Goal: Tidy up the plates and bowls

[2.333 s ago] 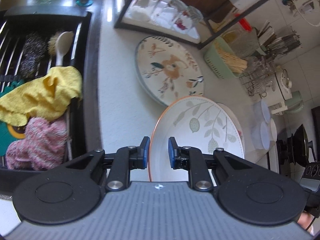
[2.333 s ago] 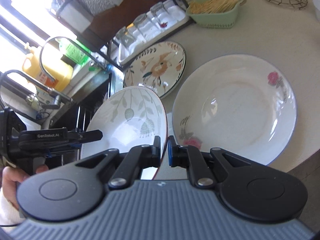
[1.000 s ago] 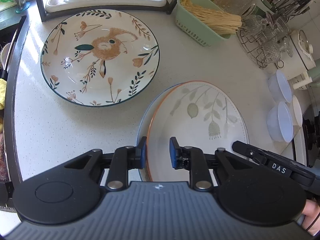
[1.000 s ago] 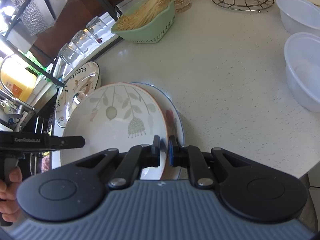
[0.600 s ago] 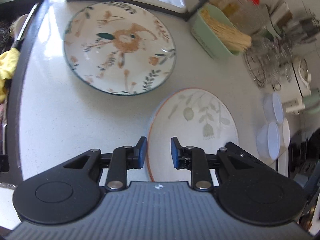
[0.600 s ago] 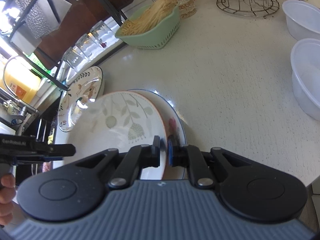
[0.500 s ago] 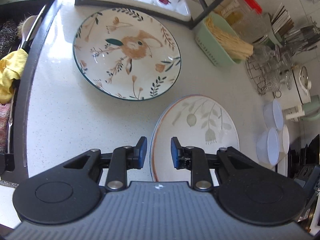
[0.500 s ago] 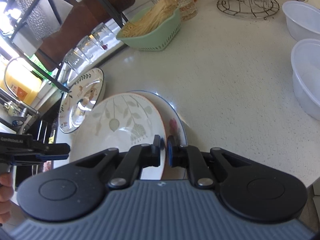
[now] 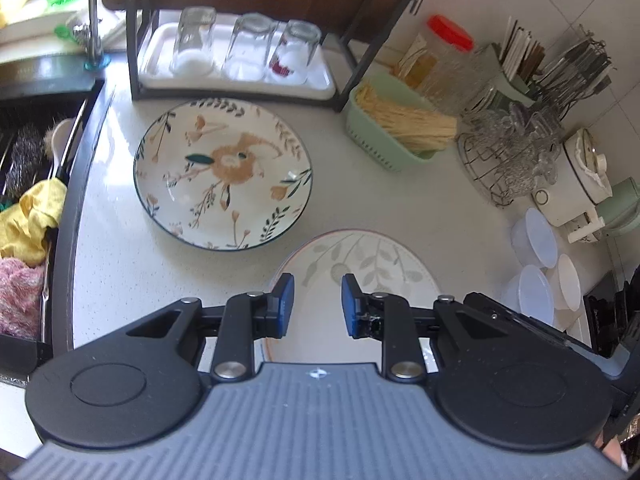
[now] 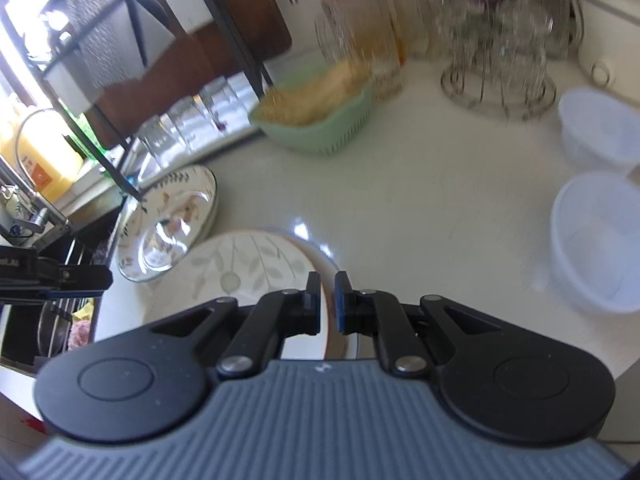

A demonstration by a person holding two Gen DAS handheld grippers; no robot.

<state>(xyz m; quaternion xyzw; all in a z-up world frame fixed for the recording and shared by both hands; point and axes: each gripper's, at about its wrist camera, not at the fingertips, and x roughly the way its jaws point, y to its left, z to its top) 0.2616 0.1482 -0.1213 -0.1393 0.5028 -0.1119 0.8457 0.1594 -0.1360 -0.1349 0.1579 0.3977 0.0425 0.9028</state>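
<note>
The leaf-pattern plate (image 9: 360,272) with an orange rim lies on top of another white plate on the counter, also in the right wrist view (image 10: 240,272). My left gripper (image 9: 316,304) is open above its near edge, holding nothing. My right gripper (image 10: 327,302) has a narrow gap with the plate rim between the pads; the grip is unclear. A rabbit-and-flower plate (image 9: 222,172) lies further back, also in the right wrist view (image 10: 172,220). Several white plastic bowls (image 10: 596,240) stand at the right (image 9: 536,260).
A sink (image 9: 28,184) with cloths and scrubbers is at the left. A black rack (image 9: 240,60) with upturned glasses stands behind. A green basket (image 9: 396,128), a red-lidded jar (image 10: 356,28), a wire glass stand (image 9: 512,160) and a white cooker (image 9: 580,176) line the back.
The leaf plate has come down onto the rose plate. My left gripper has opened wider and pulled back and up. The right wrist view has tilted up and the right jaws have parted slightly.
</note>
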